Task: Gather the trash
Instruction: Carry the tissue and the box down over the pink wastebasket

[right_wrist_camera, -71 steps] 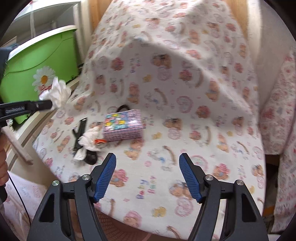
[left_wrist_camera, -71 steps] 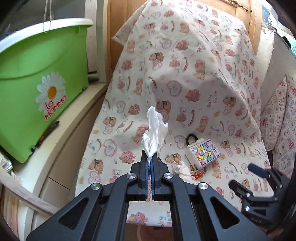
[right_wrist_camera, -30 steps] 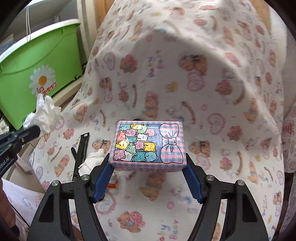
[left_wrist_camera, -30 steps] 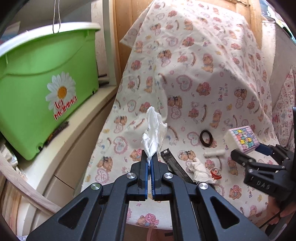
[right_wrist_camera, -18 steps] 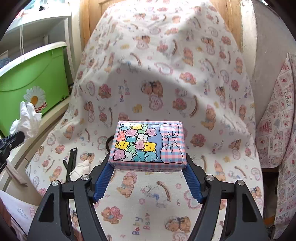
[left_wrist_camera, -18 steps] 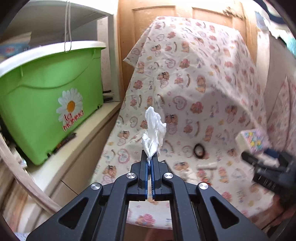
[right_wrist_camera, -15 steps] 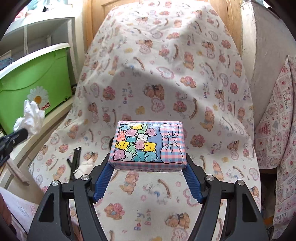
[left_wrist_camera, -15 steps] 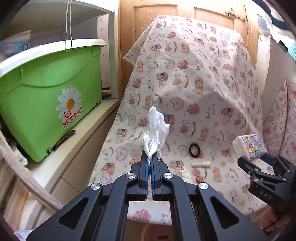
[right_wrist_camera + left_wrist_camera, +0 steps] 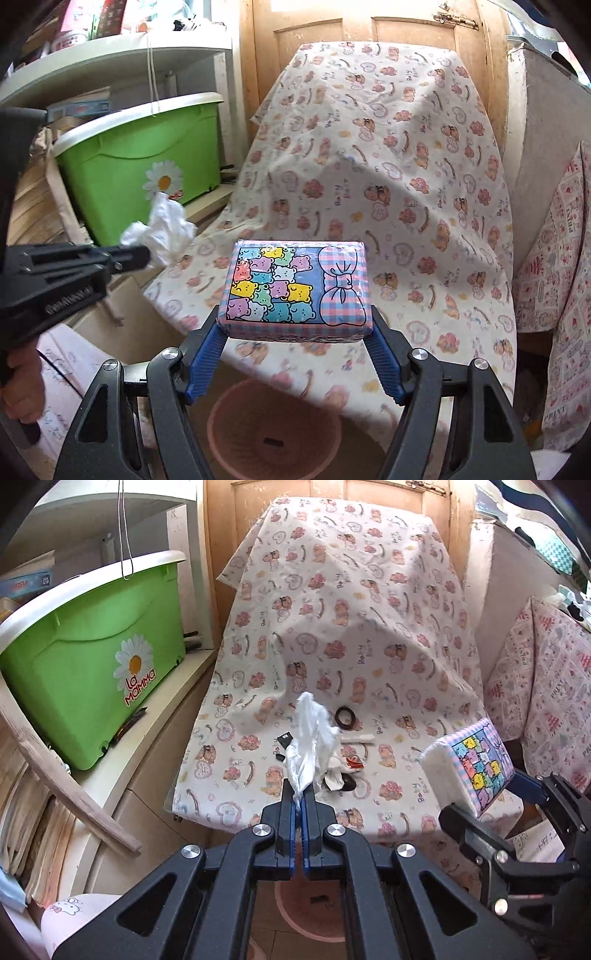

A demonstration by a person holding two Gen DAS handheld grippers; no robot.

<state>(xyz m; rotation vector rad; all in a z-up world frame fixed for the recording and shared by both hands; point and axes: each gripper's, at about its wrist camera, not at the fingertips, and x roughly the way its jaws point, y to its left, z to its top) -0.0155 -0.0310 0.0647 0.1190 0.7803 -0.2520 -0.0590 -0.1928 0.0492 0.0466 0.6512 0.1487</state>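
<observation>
Transport stage, both loads lifted off the draped chair (image 9: 369,602). Pink basket (image 9: 273,435) below, waiting. Right gripper (image 9: 297,332) clamped on tissue pack (image 9: 295,288); left gripper (image 9: 298,805) pinched on crumpled tissue (image 9: 312,742). Next: lower over basket, release.

Both cameras sit just behind their own tongs and look forward and down along them, from in front of and above the near edge of the cloth-draped seat (image 9: 369,627). The left view faces it from the left, the right view from further right. They share the seat, the green tub (image 9: 147,155), the wooden door (image 9: 369,26) and the pink basket (image 9: 273,432) low in frame, and each catches the other's tongs at its side.
</observation>
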